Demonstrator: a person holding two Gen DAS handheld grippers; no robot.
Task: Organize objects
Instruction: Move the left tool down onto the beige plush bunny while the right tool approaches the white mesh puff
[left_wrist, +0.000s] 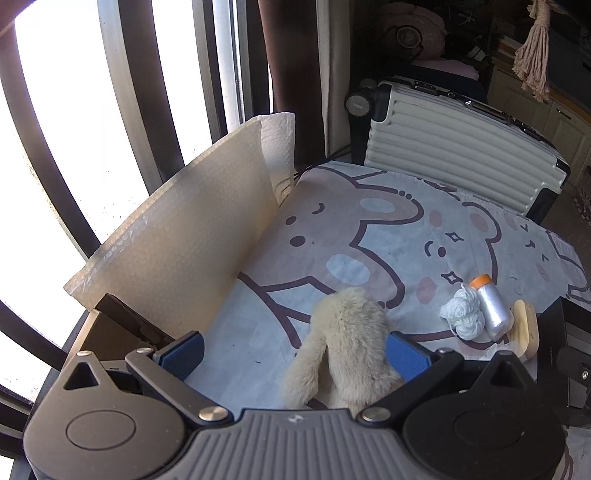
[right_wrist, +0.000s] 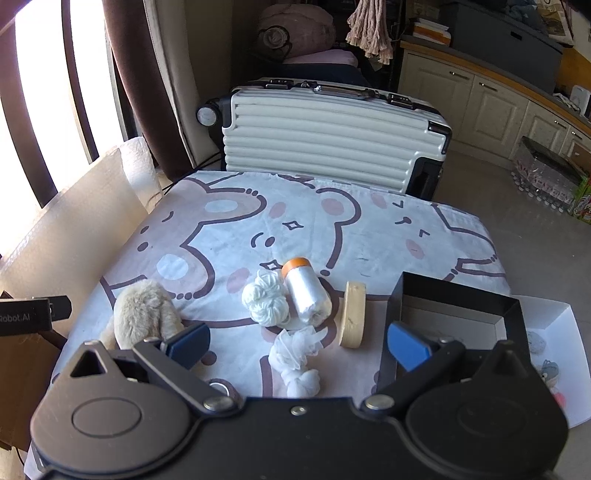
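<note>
Fluffy beige toy (left_wrist: 347, 339) sits btw. left gripper (left_wrist: 295, 350) jaws, apart, ready to grab; right gripper (right_wrist: 299, 343) jaws also apart, nothing held.

left hand-held gripper (left_wrist: 295, 354): fingers spread wide, blue pads (left_wrist: 406, 356) facing inward, right pad against the plush toy (left_wrist: 343, 343), nothing clamped | right hand-held gripper (right_wrist: 297, 345): fingers spread wide, held right of the plush toy, gripping nothing

"Robot.AI" on the left gripper (right_wrist: 35, 314)
</note>
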